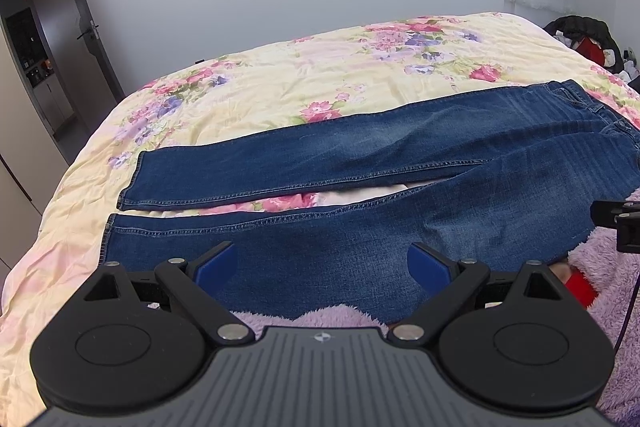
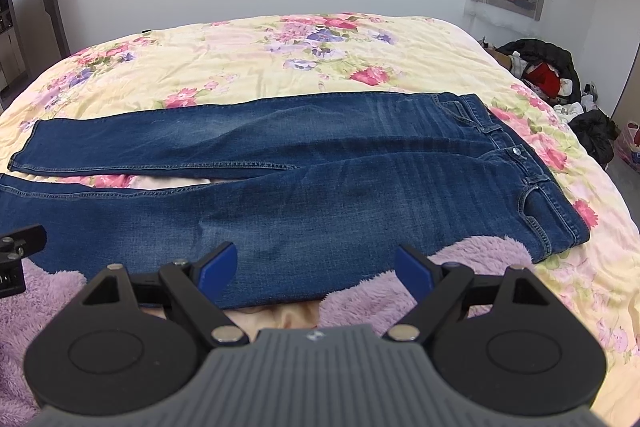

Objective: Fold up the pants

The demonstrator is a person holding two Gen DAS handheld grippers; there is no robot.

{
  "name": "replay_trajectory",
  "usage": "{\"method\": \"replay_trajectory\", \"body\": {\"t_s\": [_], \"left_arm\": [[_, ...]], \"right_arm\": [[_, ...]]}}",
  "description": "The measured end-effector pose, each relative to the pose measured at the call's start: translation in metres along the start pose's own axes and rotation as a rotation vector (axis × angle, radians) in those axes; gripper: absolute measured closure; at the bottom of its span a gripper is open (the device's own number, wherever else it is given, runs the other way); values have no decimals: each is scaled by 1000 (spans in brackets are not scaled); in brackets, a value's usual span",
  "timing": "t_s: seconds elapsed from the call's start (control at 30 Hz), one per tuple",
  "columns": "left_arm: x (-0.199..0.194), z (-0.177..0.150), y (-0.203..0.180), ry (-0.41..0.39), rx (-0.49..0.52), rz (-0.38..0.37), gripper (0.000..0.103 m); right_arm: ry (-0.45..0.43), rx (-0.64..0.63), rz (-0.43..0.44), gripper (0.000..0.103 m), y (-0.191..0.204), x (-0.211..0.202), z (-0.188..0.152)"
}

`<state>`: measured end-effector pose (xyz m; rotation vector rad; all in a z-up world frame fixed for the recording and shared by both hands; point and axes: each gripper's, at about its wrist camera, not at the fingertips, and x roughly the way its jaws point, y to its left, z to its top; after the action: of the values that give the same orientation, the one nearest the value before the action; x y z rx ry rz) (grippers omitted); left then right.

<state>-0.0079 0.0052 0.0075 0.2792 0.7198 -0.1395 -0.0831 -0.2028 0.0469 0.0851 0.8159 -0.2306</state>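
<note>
A pair of dark blue jeans [image 1: 360, 155] lies flat across the flowered bed, legs to the left and waistband to the right. It also shows in the right wrist view [image 2: 320, 187], with the waistband button [image 2: 516, 151] at the right. My left gripper [image 1: 320, 263] is open and empty, just above the near leg. My right gripper [image 2: 316, 263] is open and empty, above the near thigh part. Each gripper shows at the edge of the other's view, the right one [image 1: 620, 223] and the left one [image 2: 16, 247].
The bed has a yellow flowered quilt [image 2: 248, 67]. A fluffy lilac blanket [image 2: 472, 259] lies under the near edge of the jeans. A pile of dark clothes [image 2: 552, 71] sits on the floor at the right. A door [image 1: 84, 39] stands at the left.
</note>
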Motion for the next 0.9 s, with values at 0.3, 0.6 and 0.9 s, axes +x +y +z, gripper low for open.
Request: {"method": "replay_trajectory", "body": {"t_s": [0.3,0.6,0.9], "left_arm": [[5,18,71,-71,65,153,0],[45,7,176,-13,191,307,16],[112,-64,207,179,473,219,20]], "right_arm": [[-24,52,-41,21,-50,18,17],[-18,127,-70,21,-169,58,28],[144,287,-118,38,-285,87,23]]}}
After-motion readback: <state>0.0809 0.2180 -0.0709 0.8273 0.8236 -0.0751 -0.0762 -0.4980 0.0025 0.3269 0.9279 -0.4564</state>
